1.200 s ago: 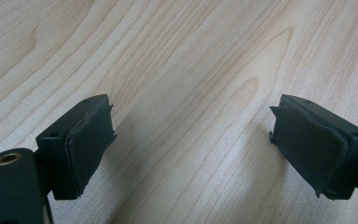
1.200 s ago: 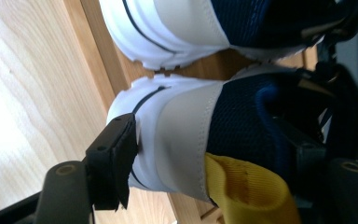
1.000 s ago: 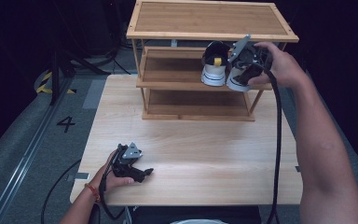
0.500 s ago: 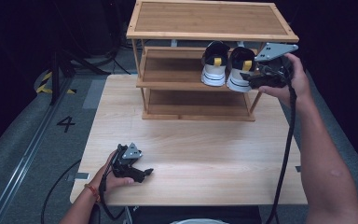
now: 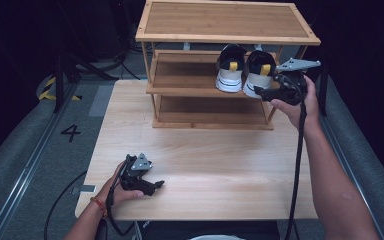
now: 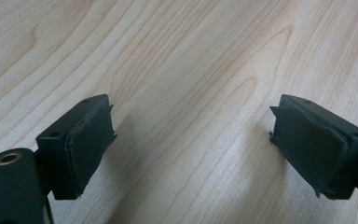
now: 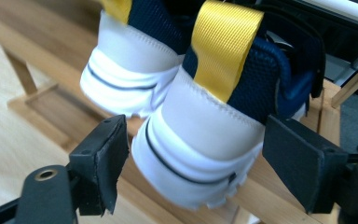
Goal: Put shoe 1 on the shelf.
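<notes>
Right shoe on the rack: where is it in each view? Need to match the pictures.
High view: right shoe on the rack's middle shelf, upper right, heel toward the camera, just left of the right tongs.
Left gripper view: not in it, just tabletop between open jaws.
Right gripper view: centre, white heel between the open jaws, not pinched.
Shared landmark: the yellow heel tab.

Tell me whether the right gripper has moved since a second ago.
Yes. The right gripper has dropped from the shoe rack's top shelf edge to its middle shelf, jaws just opening around the right shoe's heel.
</notes>
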`<control>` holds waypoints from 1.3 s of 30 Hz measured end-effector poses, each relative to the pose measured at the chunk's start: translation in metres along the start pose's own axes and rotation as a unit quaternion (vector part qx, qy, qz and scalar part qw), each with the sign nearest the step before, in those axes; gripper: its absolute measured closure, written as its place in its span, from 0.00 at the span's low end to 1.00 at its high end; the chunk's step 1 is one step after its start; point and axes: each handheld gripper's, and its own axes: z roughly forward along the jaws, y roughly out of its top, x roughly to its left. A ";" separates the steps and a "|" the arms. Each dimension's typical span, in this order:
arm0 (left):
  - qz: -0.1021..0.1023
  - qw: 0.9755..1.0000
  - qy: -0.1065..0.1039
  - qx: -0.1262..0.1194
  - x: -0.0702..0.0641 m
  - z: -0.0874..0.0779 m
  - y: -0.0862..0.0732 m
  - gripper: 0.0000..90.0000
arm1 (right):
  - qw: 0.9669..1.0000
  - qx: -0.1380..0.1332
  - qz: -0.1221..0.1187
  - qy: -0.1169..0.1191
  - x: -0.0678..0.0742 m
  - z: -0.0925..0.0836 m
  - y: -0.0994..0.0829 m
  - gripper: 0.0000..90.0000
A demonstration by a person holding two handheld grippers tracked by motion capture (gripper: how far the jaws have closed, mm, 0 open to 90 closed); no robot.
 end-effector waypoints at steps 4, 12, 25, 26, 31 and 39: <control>0.001 1.000 -0.001 0.000 0.000 0.000 0.000 0.14 | 1.000 0.005 0.011 -0.013 0.002 0.009 0.003 0.21; 0.000 1.000 -0.003 0.001 0.000 0.000 -0.001 0.14 | 0.998 0.037 0.041 -0.031 -0.011 0.035 0.000 0.11; 0.001 1.000 -0.004 0.001 0.000 0.000 0.000 0.14 | 0.999 0.015 0.039 0.011 -0.029 0.054 0.005 0.16; 0.001 1.000 -0.004 0.001 0.000 0.000 0.000 0.14 | 0.999 0.015 0.039 0.011 -0.029 0.054 0.005 0.16; 0.001 1.000 -0.004 0.001 0.000 -0.001 0.000 0.14 | 0.998 0.017 0.066 0.018 -0.030 0.068 0.010 0.17; 0.002 1.000 -0.007 0.001 0.001 0.000 0.000 0.14 | 0.997 0.002 0.073 -0.001 -0.021 0.082 0.017 0.18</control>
